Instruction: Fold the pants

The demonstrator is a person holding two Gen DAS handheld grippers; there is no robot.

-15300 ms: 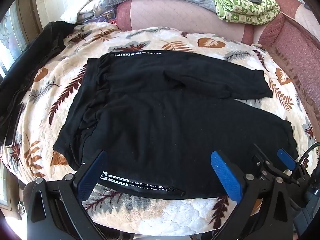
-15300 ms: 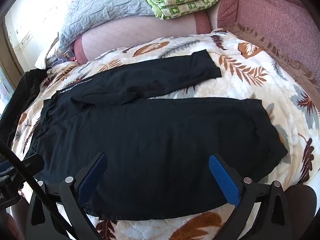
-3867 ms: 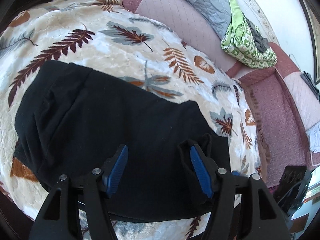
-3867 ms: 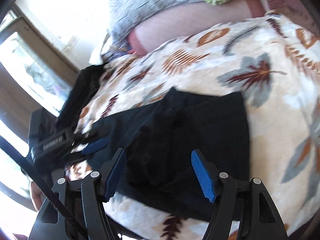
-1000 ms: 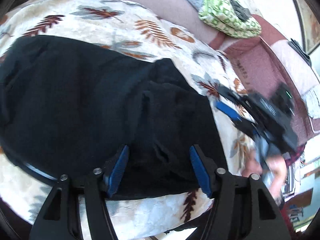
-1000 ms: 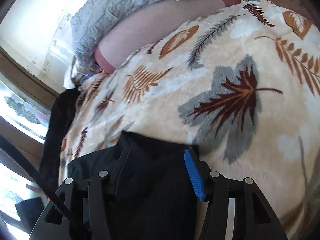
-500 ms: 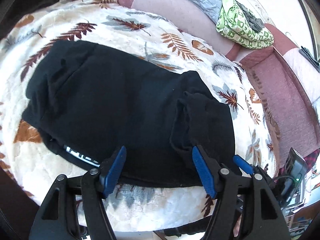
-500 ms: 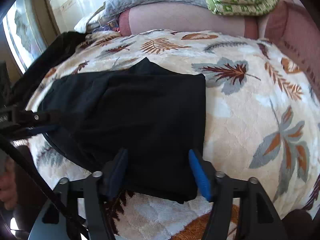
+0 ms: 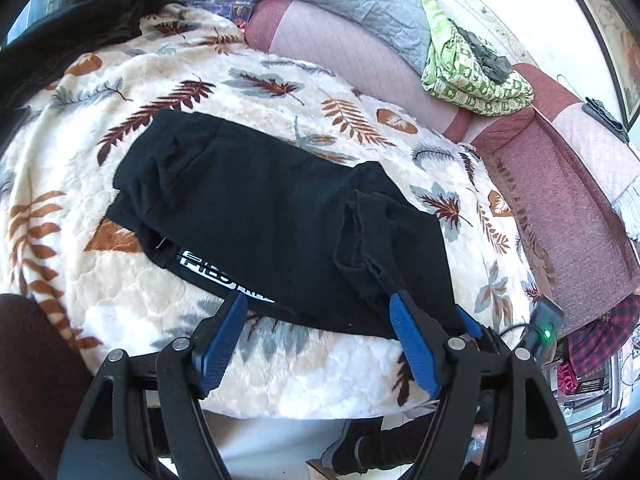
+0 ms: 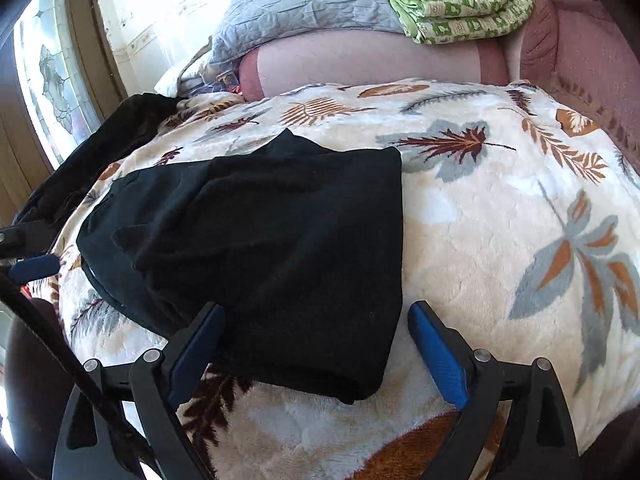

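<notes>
The soft black pants (image 9: 256, 216) lie folded on the cream leaf-print blanket (image 10: 500, 240). Left gripper (image 9: 316, 344) and right gripper (image 10: 316, 348) hover near, tongs wide, empty.

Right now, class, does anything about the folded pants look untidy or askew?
Yes. On the black pants, a leg cuff lies bunched on top rather than flat, and the white lettering pokes out along the near edge.

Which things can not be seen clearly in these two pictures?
- Left wrist view: the white lettering on the pants is partly covered by a fold and a finger.
- Both views: how many layers the pants have, black on black.
- Right wrist view: the left gripper is cut off by the edge.
</notes>
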